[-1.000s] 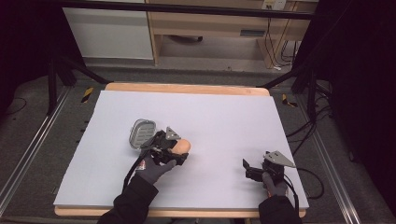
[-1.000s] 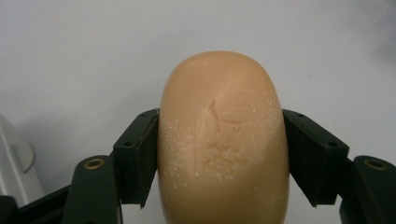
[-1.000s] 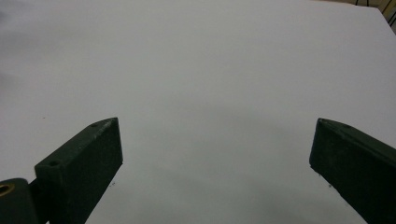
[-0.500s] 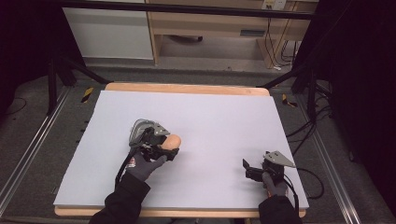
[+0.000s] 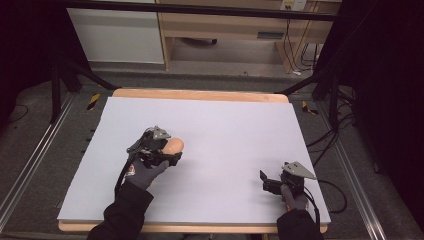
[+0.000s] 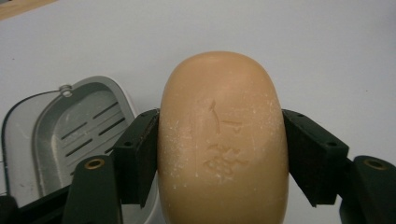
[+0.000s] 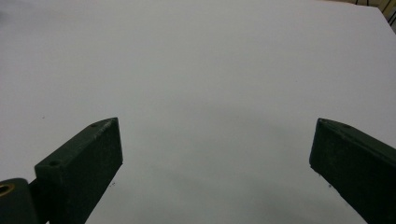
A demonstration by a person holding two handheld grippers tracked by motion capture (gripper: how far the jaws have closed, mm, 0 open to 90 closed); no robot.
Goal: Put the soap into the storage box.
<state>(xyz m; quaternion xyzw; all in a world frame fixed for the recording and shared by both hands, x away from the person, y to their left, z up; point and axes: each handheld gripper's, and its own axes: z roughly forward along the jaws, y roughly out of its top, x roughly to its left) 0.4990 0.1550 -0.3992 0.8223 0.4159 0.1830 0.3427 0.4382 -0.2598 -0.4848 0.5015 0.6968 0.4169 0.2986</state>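
Two pads of the left claw (image 6: 219,154) pinch a soap bar (image 6: 223,140) sideways; slick soap may squirt out, missing soap dish (image 6: 70,135) beside it.

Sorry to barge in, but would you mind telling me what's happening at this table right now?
A person is working with a gripper in each hand. The left gripper is clamped on a tan bar of soap, held over the white table beside an open grey soap dish. The right gripper sits near the table's front right corner, jaws open with nothing between them.
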